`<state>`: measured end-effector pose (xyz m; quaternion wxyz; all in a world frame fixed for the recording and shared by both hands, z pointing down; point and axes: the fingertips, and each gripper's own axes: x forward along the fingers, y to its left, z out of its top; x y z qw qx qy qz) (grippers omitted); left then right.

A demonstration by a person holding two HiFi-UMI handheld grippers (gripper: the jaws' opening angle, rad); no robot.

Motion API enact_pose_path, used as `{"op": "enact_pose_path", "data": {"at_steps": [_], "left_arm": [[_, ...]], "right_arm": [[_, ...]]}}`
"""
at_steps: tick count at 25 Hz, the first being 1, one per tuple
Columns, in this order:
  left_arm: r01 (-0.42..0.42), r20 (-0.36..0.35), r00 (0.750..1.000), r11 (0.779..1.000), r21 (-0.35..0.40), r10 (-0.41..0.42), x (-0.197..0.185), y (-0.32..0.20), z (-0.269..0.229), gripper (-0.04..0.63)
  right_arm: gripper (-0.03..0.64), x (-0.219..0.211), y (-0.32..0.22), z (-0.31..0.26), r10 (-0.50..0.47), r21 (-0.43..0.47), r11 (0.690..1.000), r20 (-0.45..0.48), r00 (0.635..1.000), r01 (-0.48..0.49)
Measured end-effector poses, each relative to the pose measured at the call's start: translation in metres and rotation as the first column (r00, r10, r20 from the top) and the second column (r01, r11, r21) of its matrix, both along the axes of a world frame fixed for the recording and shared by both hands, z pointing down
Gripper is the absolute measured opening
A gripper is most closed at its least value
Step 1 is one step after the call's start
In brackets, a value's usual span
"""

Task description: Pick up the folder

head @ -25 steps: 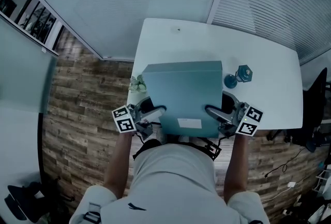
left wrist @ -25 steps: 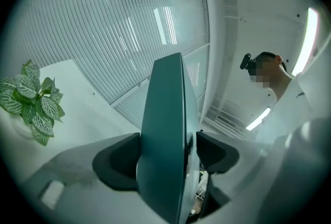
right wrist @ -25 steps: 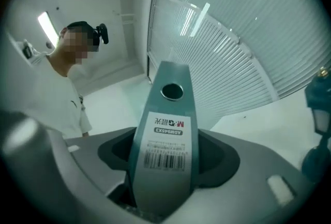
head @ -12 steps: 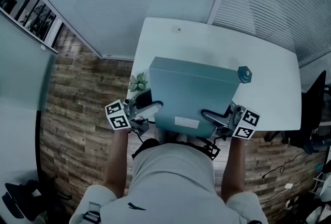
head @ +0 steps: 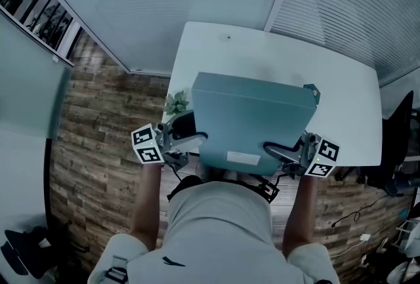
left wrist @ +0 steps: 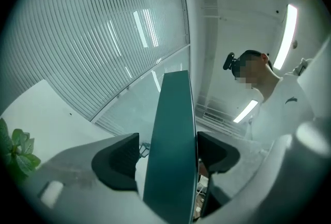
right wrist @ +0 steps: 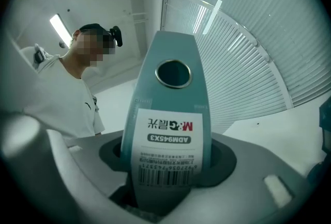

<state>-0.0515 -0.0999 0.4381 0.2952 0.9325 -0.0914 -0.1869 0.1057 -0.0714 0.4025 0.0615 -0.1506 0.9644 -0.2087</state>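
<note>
The teal box folder [head: 252, 122] hangs above the white table [head: 341, 92], held at its near corners by both grippers. My left gripper [head: 200, 138] clamps the folder's thin edge [left wrist: 173, 155] between its dark pads [left wrist: 116, 158]; its jaws are opening slightly, with the pads still against the folder. My right gripper [head: 272, 148] is shut on the spine end [right wrist: 173, 109], which carries a finger hole and a white barcode label [right wrist: 165, 158]. The folder's far edge is tilted up.
A small green plant [head: 175, 104] stands at the table's left edge, beside the folder. A teal faceted object [head: 314, 91] peeks out behind the folder's far right corner. Slatted blinds line the wall beyond the table. The person [right wrist: 77, 93] stands at the table's near edge.
The folder has risen off the table with both grippers and its far edge has tipped up. It now hides the blue round object and most of the faceted one.
</note>
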Motion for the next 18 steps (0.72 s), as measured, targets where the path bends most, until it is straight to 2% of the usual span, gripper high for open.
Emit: {"op": "enact_pose_path", "data": {"at_steps": [2,5,7,9,10,14,18], "left_arm": [[-0.026,-0.006,1.0,0.999,0.018,0.027,0.006,0.006,-0.007,0.359],[-0.081,0.021,0.997,0.994,0.067,0.08,0.024,0.017,-0.017,0.373],[-0.121,0.081,0.99,0.987,0.103,0.113,0.036,0.023,-0.018,0.377],[-0.129,0.145,0.983,0.983,0.129,0.11,0.04,0.024,-0.014,0.38],[-0.13,0.155,0.982,0.983,0.131,0.109,0.04,0.024,-0.014,0.382],[-0.162,0.162,0.977,0.977,0.141,0.138,0.042,0.029,-0.019,0.359],[-0.163,0.176,0.975,0.972,0.166,0.134,0.043,0.03,-0.021,0.335]], "right_arm": [[0.285,-0.002,0.002,-0.006,-0.026,0.006,1.0,0.007,1.0,0.026],[0.285,-0.01,0.004,-0.012,-0.071,0.017,0.997,0.011,0.997,0.071],[0.285,-0.017,0.005,-0.013,-0.096,0.023,0.995,-0.005,0.995,0.096],[0.285,-0.021,0.003,-0.014,-0.106,0.025,0.994,-0.025,0.994,0.107],[0.285,-0.022,0.002,-0.014,-0.109,0.024,0.994,-0.029,0.994,0.11],[0.285,-0.022,0.0,-0.017,-0.121,0.018,0.992,-0.024,0.992,0.122],[0.285,-0.021,0.0,-0.018,-0.121,0.026,0.992,-0.022,0.992,0.122]]}}
